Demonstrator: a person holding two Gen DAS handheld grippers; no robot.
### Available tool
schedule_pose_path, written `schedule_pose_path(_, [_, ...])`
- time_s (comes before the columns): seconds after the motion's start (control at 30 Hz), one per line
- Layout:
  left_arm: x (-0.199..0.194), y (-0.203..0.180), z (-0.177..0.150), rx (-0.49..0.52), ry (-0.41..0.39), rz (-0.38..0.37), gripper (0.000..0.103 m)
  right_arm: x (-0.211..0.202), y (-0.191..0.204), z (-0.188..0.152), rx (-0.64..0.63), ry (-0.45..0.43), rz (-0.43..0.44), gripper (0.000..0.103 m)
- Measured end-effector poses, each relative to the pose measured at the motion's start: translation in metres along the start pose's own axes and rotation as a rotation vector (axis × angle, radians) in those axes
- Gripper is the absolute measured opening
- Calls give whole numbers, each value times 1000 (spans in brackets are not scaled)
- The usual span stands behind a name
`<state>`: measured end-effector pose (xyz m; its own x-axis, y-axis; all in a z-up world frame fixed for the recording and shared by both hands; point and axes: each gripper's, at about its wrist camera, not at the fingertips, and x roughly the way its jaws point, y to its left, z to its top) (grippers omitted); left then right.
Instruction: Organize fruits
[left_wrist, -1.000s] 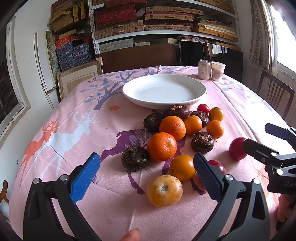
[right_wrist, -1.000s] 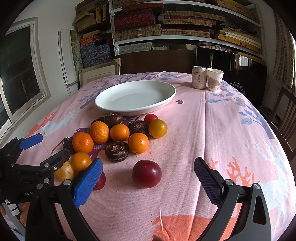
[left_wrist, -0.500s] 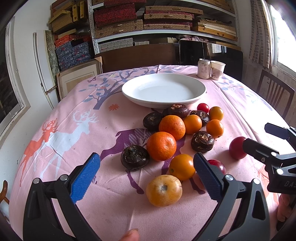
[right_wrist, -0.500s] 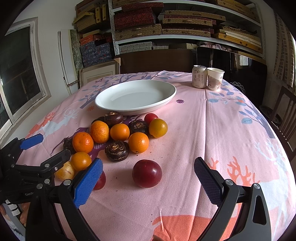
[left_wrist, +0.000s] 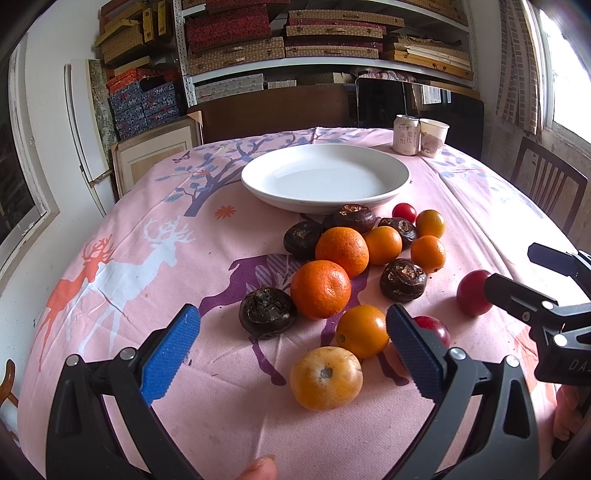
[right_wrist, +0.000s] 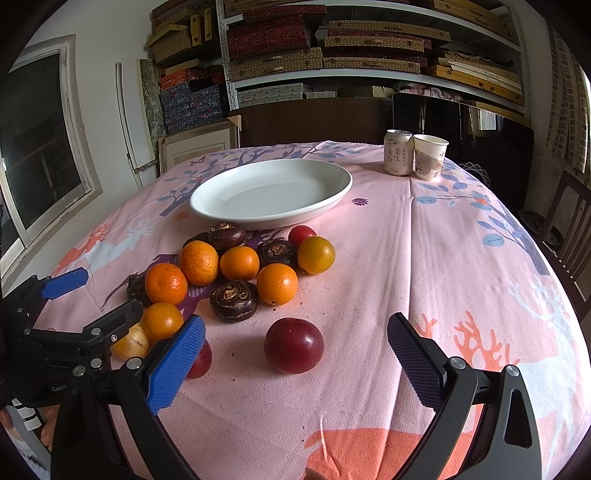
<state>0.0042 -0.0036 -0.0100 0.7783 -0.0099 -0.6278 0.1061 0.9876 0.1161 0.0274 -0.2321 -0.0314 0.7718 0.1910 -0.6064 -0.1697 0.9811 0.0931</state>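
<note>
Left gripper spread wide, empty, above yellow-orange fruit and dark chestnut. Right gripper likewise spread, framing red plum. Second plum half hidden in left view only. Farther off: white plate, can.

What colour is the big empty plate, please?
The plate is plain white, clearest in the right wrist view.

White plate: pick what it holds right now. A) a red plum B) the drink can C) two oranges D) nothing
D: the white plate shows a bare inside in both views, while every fruit, such as the red plum, lies on the tablecloth in front of it.
</note>
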Motion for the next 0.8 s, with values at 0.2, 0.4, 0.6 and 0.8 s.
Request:
schedule_pose_path(0.2, [0,0,0,0,1,0,99,-1,-1,1,0,0,0,100])
schedule_pose_path(0.4, [0,0,0,0,1,0,99,-1,-1,1,1,1,1,100])
schedule_pose_path(0.6, [1,0,0,0,3,-1,99,0,0,1,1,0,1,100])
schedule_pose_path(0.8, [3,0,-2,-3,17,-2,99,-1,-1,0,3,6,8,100])
